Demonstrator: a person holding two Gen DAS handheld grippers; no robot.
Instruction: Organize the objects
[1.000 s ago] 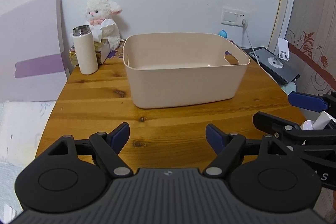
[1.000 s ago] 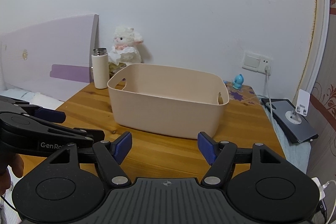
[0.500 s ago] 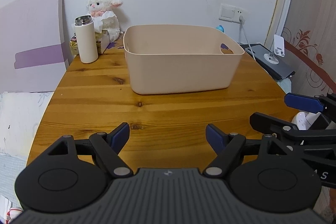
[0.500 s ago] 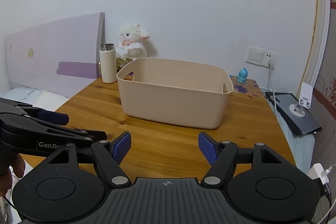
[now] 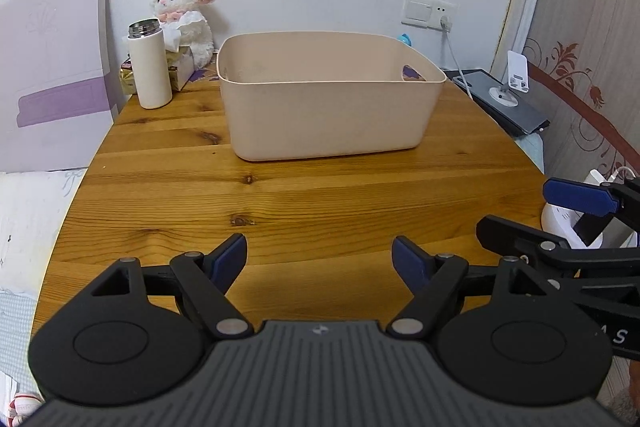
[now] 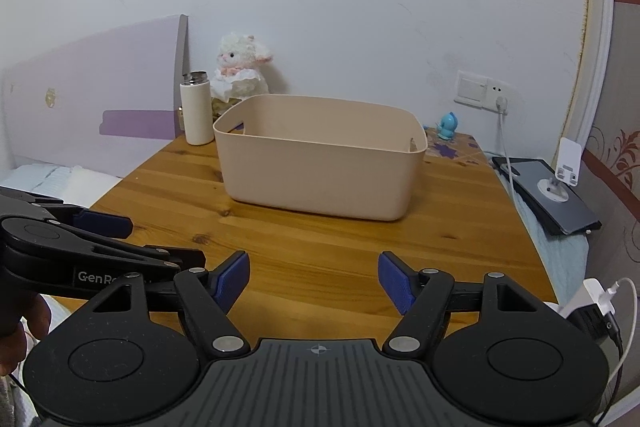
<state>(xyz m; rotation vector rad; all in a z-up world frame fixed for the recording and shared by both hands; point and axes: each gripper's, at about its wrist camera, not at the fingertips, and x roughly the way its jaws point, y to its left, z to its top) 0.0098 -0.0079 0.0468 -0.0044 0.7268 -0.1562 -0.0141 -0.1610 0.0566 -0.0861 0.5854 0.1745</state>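
Both cameras sit low at the near edge of the wooden table [image 5: 320,195], each looking forward along its own tool toward the back wall. The left view looks from left of centre, the beige bin [image 5: 328,95] close ahead. The right view stands beside it, perhaps a little farther back, with the bin [image 6: 320,155] smaller. Both share the bin, the white bottle [image 5: 149,67], the plush lamb [image 6: 240,71] and the wall socket [image 6: 482,93]. Each catches the other tool at its inner edge.
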